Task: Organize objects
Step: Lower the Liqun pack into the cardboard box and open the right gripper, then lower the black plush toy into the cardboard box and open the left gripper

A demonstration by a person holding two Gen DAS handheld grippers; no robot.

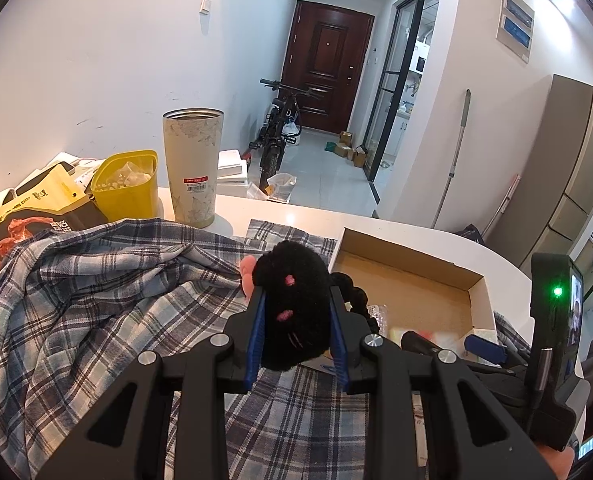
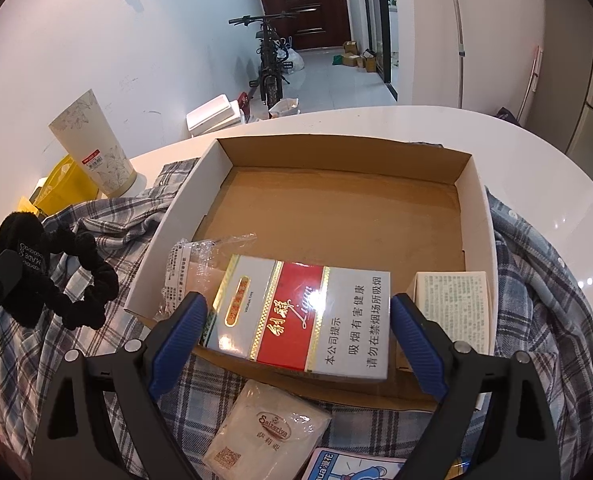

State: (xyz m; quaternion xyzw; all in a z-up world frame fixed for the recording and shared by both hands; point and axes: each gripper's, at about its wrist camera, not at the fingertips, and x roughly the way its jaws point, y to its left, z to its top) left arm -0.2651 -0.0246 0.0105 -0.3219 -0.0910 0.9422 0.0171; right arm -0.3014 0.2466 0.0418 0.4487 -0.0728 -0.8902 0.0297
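At lower centre of the left view, the left tongs [image 1: 296,320] clamp a black plush scrunchie [image 1: 290,304] above the plaid shirt [image 1: 96,300], beside the cardboard box [image 1: 412,276]. Right tongs [image 2: 298,312] spread wide around a cigarette carton [image 2: 300,316] lying in the box.

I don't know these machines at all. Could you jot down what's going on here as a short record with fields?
Setting: white table draped with a plaid shirt
Left gripper: shut on a black plush toy
Right gripper: fingers open on either side of a cigarette carton
Container: open cardboard box, mostly bare inside
Already in box: cigarette carton, clear plastic packet, small printed box
Nearby: floral tumbler, yellow tub, napkin packet
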